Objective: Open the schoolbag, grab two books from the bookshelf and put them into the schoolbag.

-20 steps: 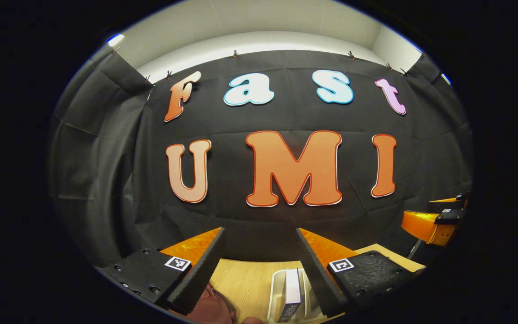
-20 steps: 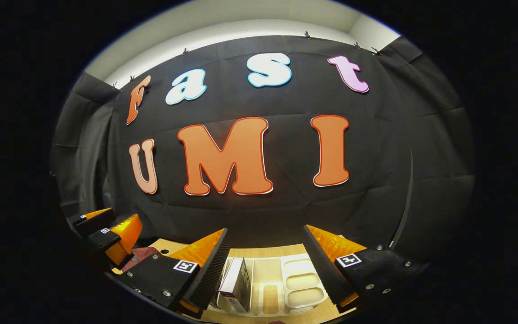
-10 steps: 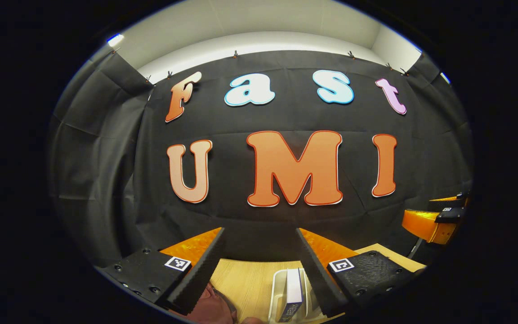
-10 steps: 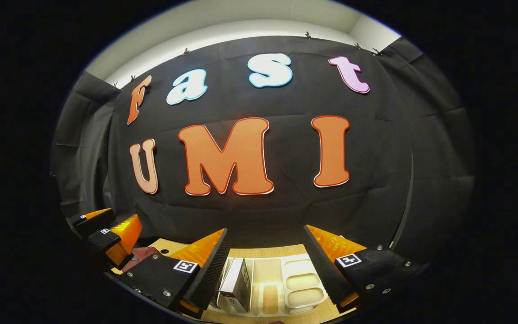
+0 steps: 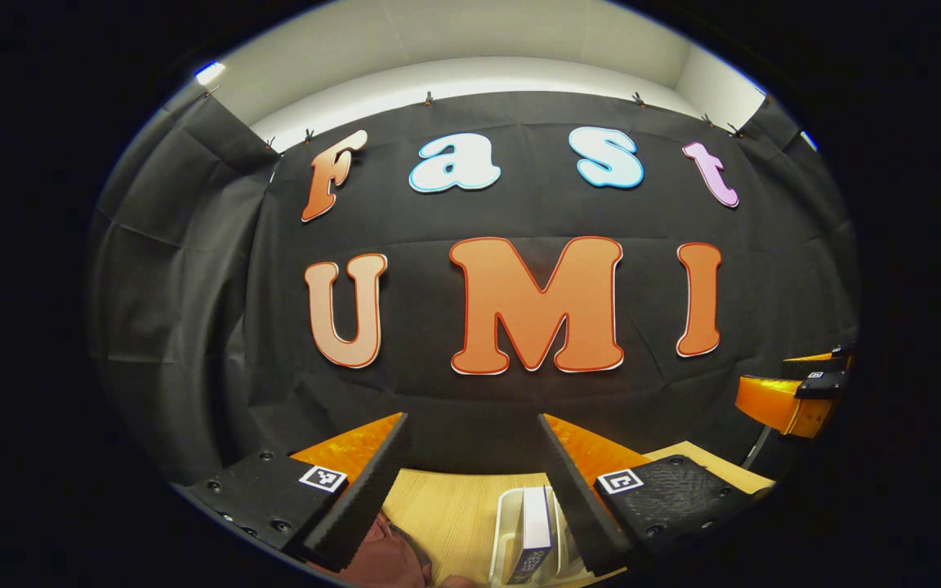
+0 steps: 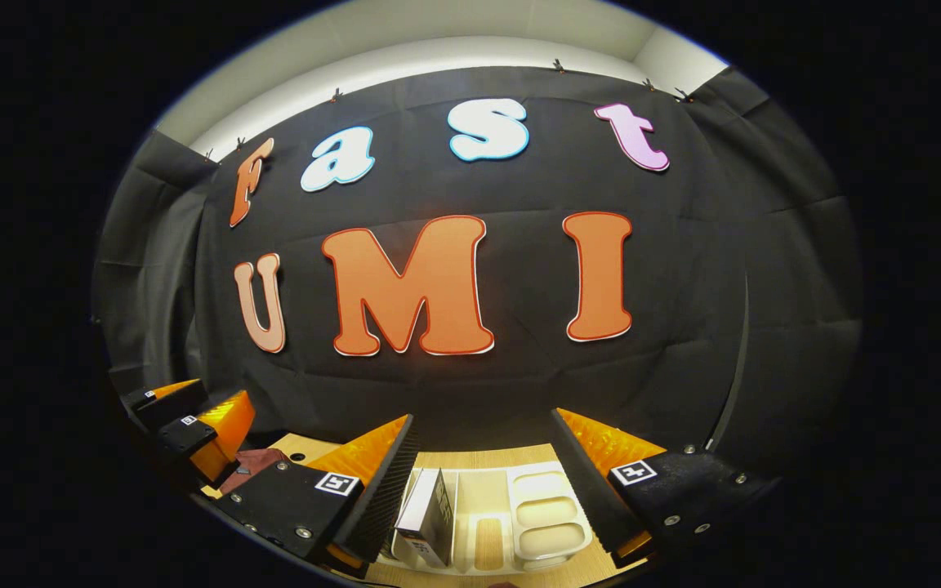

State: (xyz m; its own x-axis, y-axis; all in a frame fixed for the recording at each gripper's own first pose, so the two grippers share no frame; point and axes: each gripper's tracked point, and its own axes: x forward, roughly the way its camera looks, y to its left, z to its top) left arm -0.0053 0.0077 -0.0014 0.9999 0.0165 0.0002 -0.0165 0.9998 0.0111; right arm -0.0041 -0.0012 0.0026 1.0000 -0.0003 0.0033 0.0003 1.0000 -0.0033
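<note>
While both grippers hang raised above a pale wooden tabletop (image 5: 446,510), their jaws stand wide apart and hold nothing. In the left gripper view the left gripper (image 5: 470,482) looks over a reddish-brown schoolbag (image 5: 385,559) at the lower edge, with a white bookshelf (image 5: 506,523) just beside it on the right. A book (image 5: 534,531) stands upright in the bookshelf, its white page edge facing up. In the right gripper view the right gripper (image 6: 487,482) sits over the same bookshelf (image 6: 470,490), where the book (image 6: 430,518) leans slightly in the leftmost slot; the slots to its right look bare, with moulded trays at the far end. A second book cannot be made out.

The schoolbag appears to be soft fabric that will sag and shift when pulled, so one gripper will likely need to steady it while the other works the opening; whether it is open or shut cannot be told, since little of it shows. The book looks stiff and fairly light, probably with a smooth cover, best pinched across its thickness near the top edge and lifted straight up.

Room beside the book is good on its right, tight against the shelf wall on its left. The far edge of the tabletop meets the booth wall, and the other gripper (image 6: 193,425) hovers near the schoolbag (image 6: 251,464), so the two could crowd each other there.
</note>
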